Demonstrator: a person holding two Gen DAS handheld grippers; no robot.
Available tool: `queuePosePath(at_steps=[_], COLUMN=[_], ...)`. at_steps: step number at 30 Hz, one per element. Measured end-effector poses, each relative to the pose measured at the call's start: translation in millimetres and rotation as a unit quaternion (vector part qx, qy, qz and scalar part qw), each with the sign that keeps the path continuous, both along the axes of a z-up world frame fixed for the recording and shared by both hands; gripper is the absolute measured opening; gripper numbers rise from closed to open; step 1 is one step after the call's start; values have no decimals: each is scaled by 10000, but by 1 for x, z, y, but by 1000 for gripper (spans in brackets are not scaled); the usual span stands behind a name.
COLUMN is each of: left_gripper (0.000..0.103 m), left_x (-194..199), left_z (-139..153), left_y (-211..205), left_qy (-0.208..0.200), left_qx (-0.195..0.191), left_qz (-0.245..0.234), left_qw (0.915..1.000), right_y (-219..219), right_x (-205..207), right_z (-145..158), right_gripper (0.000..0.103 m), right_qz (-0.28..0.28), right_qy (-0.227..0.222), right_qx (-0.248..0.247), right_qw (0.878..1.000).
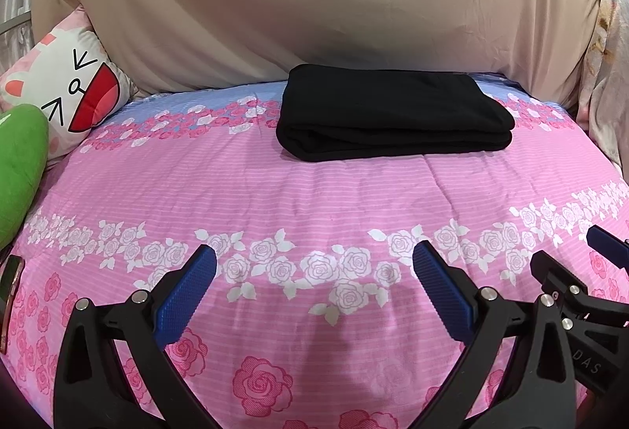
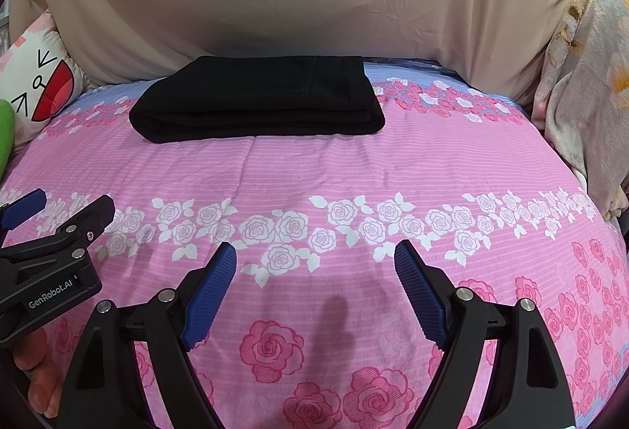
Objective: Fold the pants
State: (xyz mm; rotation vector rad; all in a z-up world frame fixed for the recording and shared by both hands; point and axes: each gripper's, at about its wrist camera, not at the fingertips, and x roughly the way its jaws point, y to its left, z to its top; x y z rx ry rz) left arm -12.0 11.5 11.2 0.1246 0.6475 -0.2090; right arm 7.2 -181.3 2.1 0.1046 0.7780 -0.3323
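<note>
Pink rose-print bed [image 1: 314, 193] carries the black pants [image 1: 393, 114] as a tidy flat stack at its far side, while left gripper [image 1: 314, 264] and right gripper [image 2: 314, 264] hover well back, jaws spread, empty, so folding looks done.

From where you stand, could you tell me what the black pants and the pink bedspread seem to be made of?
Black pants: likely a soft matte knit, fleece or jersey; no sheen, thick rounded fold edges. Pink bedspread: probably thin printed cotton-like woven cloth; flat rose print, fine stripes, shallow creases.
</note>
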Motion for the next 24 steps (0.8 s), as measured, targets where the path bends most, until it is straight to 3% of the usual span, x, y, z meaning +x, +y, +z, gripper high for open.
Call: queuePosePath(at_steps=[24], left_gripper=[98], left_x=[1], left_z=[-1], left_y=[2], left_qy=[-12], left_qx=[13], left_qz=[-102], left_qw=[9999], right_y=[0], right_x=[1], right_z=[-1], right_gripper=[81], right_qz=[30], right_qy=[10], right_qx=[-3], right_qw=[10000])
